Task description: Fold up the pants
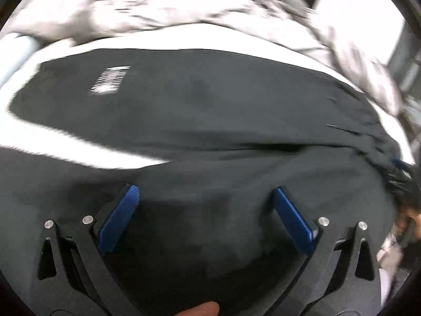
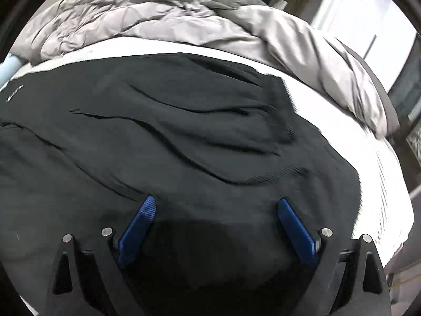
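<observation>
Left gripper [image 1: 205, 192] & right gripper [image 2: 215, 202]: jaws spread wide, holding nothing, low over black pants [image 2: 163, 131] spread across frame centre on white bed [image 2: 329, 121]; grey duvet [image 2: 158, 23] along top.

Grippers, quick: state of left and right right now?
Left gripper: open, jaws wide apart above the black pants, holding nothing.
Right gripper: open, jaws wide apart over the pants, holding nothing.
</observation>
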{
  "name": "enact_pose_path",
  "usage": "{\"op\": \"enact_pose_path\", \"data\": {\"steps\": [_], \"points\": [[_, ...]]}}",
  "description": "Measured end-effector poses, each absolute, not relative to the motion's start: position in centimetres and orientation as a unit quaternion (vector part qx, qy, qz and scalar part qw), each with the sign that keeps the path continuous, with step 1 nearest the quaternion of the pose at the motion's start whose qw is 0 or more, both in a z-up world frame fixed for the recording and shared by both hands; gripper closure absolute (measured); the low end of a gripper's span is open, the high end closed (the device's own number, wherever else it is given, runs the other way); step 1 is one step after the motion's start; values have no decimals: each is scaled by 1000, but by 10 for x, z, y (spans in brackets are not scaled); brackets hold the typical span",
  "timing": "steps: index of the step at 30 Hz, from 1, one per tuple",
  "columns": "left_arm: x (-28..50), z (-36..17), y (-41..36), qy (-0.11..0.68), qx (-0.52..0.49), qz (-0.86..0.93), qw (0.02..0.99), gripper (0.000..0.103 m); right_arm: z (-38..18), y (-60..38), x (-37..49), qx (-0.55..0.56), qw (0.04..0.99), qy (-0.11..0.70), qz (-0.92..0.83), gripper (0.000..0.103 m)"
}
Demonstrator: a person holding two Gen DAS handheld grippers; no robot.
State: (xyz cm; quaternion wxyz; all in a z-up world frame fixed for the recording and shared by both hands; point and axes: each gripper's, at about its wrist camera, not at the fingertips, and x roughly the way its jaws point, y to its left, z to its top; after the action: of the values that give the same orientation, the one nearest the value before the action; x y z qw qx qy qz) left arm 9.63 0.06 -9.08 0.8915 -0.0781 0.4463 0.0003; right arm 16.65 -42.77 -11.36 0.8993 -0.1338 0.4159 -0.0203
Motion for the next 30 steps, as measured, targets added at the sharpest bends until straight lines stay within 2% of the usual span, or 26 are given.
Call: {"op": "enact_pose_path", "data": {"steps": [3, 7, 10, 12, 16, 21, 26, 28, 30], "points": [[82, -78, 7, 429, -82, 2, 899, 1, -104, -428, 158, -124, 903, 411, -34, 9], [72, -58, -51, 400, -83, -125, 904, 1, -83, -379, 140, -129, 915, 382, 36, 9], [75, -76, -93, 423, -21, -179, 888, 1, -88, -337, 132, -129, 900, 392, 142, 8], [78, -95, -89, 456, -18, -167, 874, 1, -106, -325, 137, -140, 883, 419, 161, 9], [55, -88, -31, 441, -24, -126, 889, 1, -113, -357, 118, -134, 886, 415, 160, 9], [21, -77, 90, 433, -46, 12, 900, 1, -110, -432, 99, -128, 902, 411, 32, 6], [14, -79, 192, 436, -62, 121, 890, 1, -97, -467, 97, -64, 910, 411, -5, 6], [9, -69, 206, 434, -76, 126, 889, 1, -91, -460, 89, -60, 914, 401, 10, 6], [-1, -45, 210, 396, -101, 107, 906, 1, -86, -444, 76, -58, 917, 392, 42, 6]]}}
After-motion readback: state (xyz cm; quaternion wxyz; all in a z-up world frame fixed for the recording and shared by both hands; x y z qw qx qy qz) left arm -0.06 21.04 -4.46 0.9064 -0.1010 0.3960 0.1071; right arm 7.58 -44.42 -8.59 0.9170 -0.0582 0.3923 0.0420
